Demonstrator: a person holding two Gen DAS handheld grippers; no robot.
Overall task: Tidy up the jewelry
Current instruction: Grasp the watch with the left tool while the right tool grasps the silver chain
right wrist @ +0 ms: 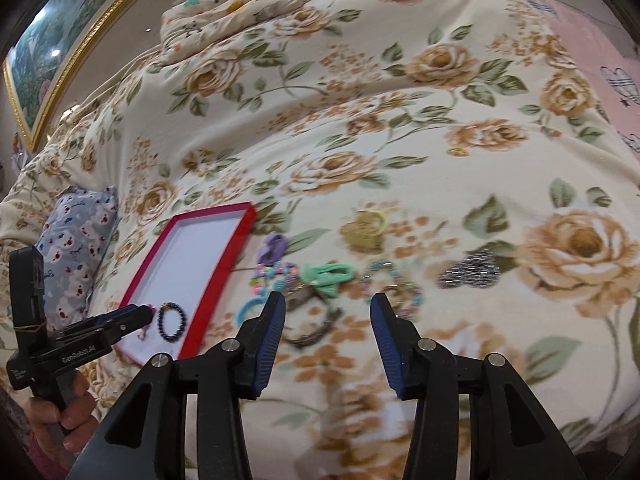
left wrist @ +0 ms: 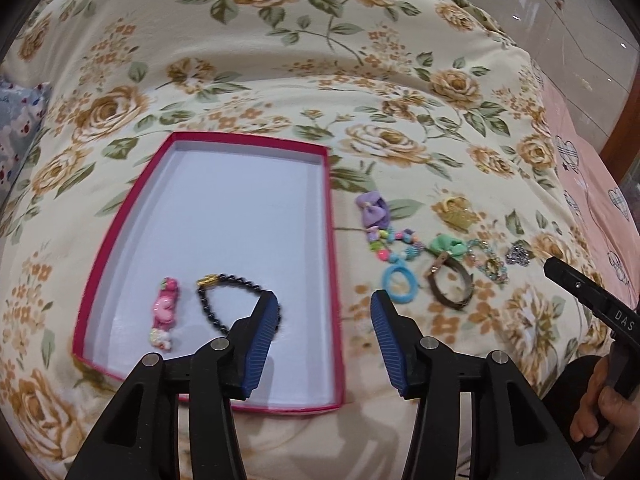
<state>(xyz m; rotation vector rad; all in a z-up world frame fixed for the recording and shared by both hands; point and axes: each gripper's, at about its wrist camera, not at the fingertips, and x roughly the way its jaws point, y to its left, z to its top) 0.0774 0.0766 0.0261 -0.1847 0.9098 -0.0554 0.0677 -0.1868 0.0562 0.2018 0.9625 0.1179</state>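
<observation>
Both the left claw and right claw hang wide open and empty, two pieces already in the red box, and the leather bracelet on the bed looks light, floppy, so pinch its band.

Home bedroom, floral bedspread, pillow, framed painting

Black left gripper with ribbed blue pads, silver screws, bare-skinned hand.
</observation>
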